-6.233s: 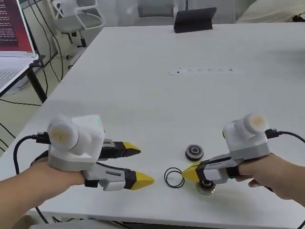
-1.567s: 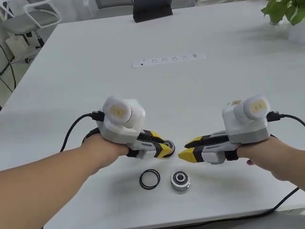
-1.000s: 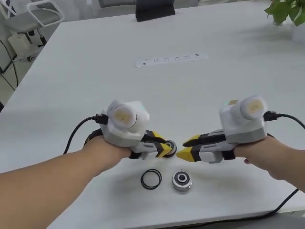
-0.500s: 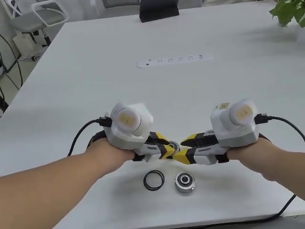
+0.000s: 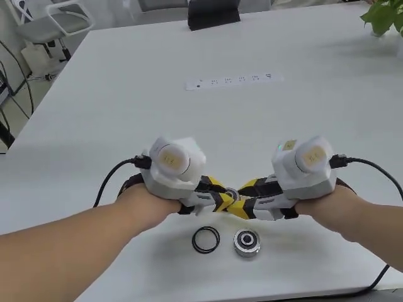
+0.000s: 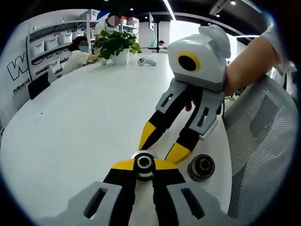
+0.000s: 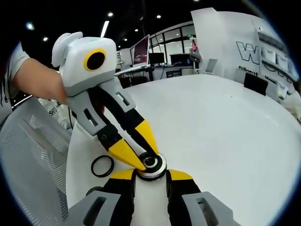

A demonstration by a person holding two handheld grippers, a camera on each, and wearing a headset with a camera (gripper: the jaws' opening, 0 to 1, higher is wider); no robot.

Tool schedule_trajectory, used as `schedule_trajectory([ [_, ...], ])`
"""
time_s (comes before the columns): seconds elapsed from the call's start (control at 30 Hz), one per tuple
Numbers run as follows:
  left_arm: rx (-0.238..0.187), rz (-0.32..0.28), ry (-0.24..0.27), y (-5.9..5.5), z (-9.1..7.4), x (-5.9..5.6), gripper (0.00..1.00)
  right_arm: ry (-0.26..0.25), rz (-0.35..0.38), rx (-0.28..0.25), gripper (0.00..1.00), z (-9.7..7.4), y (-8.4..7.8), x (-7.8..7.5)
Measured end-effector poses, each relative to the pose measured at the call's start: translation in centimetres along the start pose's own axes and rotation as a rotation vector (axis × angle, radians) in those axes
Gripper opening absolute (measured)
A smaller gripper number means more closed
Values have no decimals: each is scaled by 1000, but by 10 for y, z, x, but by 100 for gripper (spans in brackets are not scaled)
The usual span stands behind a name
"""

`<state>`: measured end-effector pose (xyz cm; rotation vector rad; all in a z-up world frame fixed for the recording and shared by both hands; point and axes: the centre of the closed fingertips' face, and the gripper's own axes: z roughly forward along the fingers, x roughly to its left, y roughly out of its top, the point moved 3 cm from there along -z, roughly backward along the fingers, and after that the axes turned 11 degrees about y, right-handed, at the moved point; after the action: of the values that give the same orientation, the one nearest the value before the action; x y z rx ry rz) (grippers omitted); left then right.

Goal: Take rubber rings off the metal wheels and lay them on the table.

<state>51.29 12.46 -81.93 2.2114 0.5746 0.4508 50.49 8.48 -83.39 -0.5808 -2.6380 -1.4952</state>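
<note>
On the white table (image 5: 126,94), one thin black rubber ring (image 5: 206,239) is already lying beside a silver metal wheel (image 5: 247,243), apparently stripped; the left gripper (image 5: 223,201) is clamping the second metal wheel (image 6: 143,162), and the right gripper (image 5: 240,205), jaws parted, is straddling its rim, ring still on

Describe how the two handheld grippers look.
The left gripper and right gripper match: white plastic bodies, black jaws ending in yellow tips, and a black cable trailing from each.
</note>
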Motion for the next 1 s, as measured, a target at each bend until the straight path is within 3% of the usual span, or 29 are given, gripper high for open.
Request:
schedule_trajectory([
  [1.0, 3, -6, 8, 1, 1, 1, 8, -12, 18, 21, 3, -9, -8, -1],
])
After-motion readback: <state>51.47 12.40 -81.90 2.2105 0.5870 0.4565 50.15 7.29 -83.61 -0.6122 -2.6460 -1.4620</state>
